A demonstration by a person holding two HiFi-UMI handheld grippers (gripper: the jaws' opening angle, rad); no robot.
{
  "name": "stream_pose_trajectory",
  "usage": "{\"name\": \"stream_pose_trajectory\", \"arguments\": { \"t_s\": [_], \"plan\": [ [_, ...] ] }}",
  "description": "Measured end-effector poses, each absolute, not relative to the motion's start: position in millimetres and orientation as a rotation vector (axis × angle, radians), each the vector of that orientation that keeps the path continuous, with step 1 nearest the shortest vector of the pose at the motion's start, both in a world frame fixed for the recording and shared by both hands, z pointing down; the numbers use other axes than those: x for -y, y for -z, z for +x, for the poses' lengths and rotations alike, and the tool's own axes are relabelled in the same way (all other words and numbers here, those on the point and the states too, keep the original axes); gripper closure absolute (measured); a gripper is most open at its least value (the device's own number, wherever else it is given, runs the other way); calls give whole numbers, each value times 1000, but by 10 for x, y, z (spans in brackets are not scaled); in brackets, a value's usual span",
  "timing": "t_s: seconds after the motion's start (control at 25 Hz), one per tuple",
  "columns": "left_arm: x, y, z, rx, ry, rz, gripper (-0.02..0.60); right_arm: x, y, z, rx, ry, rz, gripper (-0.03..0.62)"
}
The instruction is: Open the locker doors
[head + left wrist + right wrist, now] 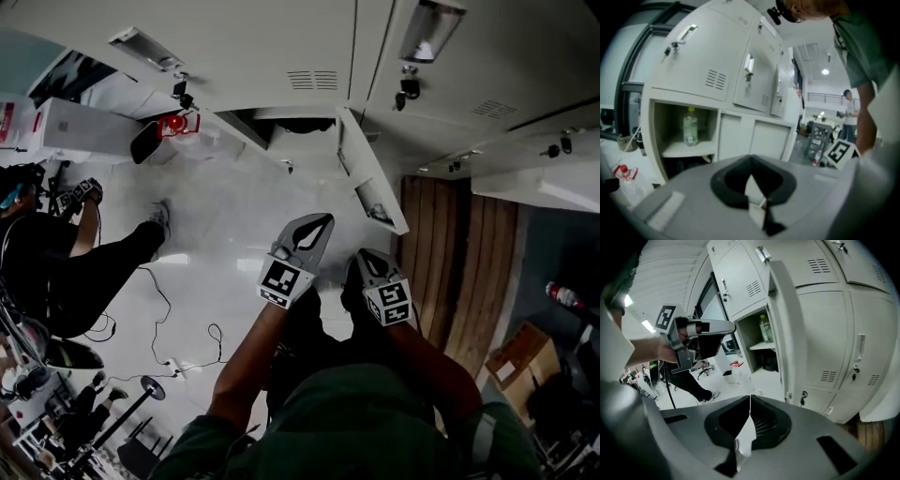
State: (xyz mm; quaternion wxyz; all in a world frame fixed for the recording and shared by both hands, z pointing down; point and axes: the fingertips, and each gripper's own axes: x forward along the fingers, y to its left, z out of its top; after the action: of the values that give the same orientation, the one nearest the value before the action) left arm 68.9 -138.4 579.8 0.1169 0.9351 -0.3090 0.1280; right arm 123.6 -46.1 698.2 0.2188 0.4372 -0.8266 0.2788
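Note:
The white lockers [281,47] fill the top of the head view. One lower door [370,173] stands open, swung out edge-on toward me. Its compartment [684,133] holds a clear bottle [690,126] on a shelf, which also appears as the bottle [764,329] behind the open door [785,333]. The upper doors [698,56] with handles and keys are closed. My left gripper [326,223] and right gripper [364,257] hang side by side in front of the open door, touching nothing. Both are shut and empty, jaw tips meeting, as the left gripper [750,161] and right gripper [750,399] show close up.
A person in black [75,262] sits at the left holding grippers. Cables [164,309] trail over the pale floor. A clear bag with red [623,173] lies by the locker base. A wooden panel [459,262], a cardboard box [520,361] and a red bottle [562,293] are at the right.

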Motion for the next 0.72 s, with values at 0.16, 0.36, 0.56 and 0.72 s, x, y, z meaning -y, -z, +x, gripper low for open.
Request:
{"name": "stream_pose_trajectory", "arguments": {
  "t_s": [0.16,0.36,0.56,0.72],
  "plan": [
    [1577,-5972,-17,1032,-406,2709,586,876,-7128,579,2370,-678,1130,589],
    [1792,-6221,-858,1181,-422,2660,586,1460,-7362,-49,2400,-630,1169,589],
    [2054,-6492,-1457,1270,-416,2627,586,1963,-7751,-360,2361,-654,1296,589],
    [2247,-6764,-1751,1311,-411,2614,586,2270,-8166,-534,2322,-677,1365,589]
  ]
}}
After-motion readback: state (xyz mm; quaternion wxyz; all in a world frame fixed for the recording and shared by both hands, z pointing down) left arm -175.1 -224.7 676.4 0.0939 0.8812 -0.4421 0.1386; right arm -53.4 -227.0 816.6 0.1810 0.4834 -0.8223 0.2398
